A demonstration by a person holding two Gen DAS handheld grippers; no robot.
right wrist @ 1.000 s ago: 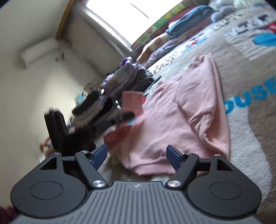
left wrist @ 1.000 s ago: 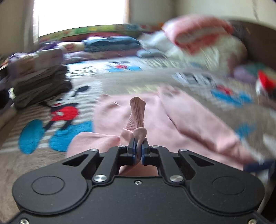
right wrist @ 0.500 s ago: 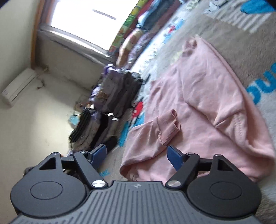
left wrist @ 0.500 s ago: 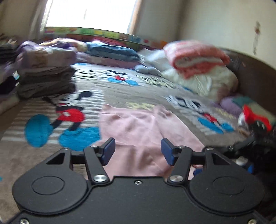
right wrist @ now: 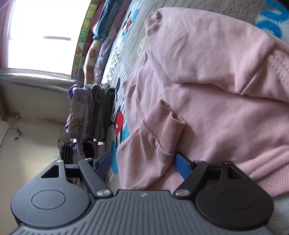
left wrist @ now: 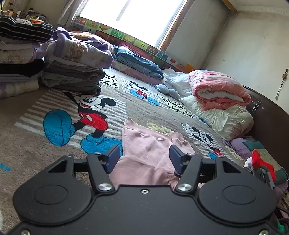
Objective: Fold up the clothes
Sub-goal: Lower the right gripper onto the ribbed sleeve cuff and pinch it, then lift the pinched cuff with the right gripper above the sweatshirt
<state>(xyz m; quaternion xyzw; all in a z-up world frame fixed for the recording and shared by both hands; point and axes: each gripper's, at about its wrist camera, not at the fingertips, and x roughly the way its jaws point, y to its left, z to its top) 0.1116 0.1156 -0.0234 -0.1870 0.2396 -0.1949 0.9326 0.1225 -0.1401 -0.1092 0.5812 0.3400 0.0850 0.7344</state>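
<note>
While the pink sweatshirt is seen lying flat on the bed, its long axis is laid away from the left wrist camera, the ribbed hem being nearest the tongs and the shoulders pointed toward the window. One sleeve is folded across the body, and its ribbed cuff is rested on the chest area, as shown in the right wrist view. The left tongs are held released, blue pads spread wide, low over the hem end of the garment; nothing is gripped. The right tongs are likewise parted and empty, with the folded sleeve lying between the pads; whether the cloth is touched cannot be told.

The bed is covered by a grey-brown plush blanket printed with cartoon mice. A stack of folded clothes is set at the far left of the blanket, well apart from the sweatshirt. A rolled pink-and-white quilt is piled at the right, near a dark wooden headboard. Pale plastered walls are seen beyond.
</note>
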